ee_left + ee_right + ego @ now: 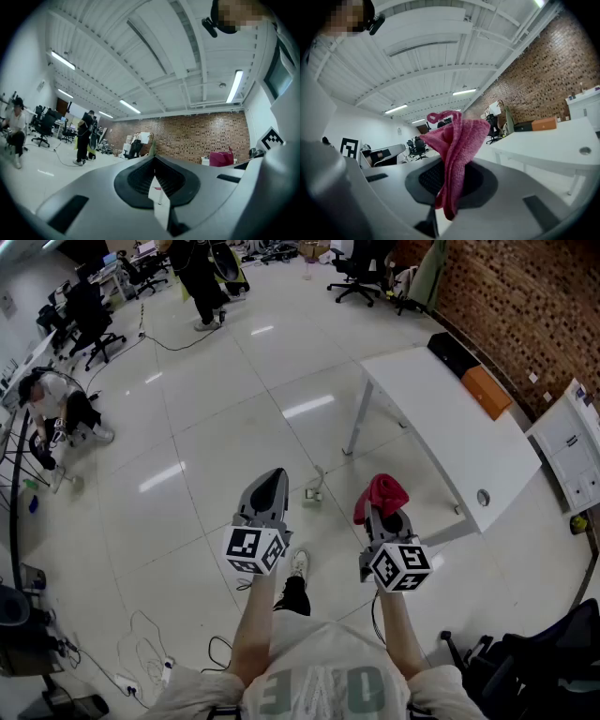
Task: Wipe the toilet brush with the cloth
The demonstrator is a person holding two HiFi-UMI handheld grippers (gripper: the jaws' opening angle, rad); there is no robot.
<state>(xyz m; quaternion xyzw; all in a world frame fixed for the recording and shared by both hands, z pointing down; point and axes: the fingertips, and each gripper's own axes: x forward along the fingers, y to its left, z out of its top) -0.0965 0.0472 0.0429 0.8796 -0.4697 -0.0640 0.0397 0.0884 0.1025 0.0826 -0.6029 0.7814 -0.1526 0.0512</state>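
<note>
1. We hold the right gripper (384, 512) just off the near end of the white table (441, 427). Its jaws are clamped on the pink cloth (457, 140), which bunches up above them.
2. The left gripper (154, 180) is farther from the table, on the far side of the right one. Its jaws are pressed together with nothing between them.
3. A small pale thing (314, 490) lies on the floor near the table's leg; we cannot tell what it is.
4. An orange box (486, 390) sits at the table's edge.
</note>
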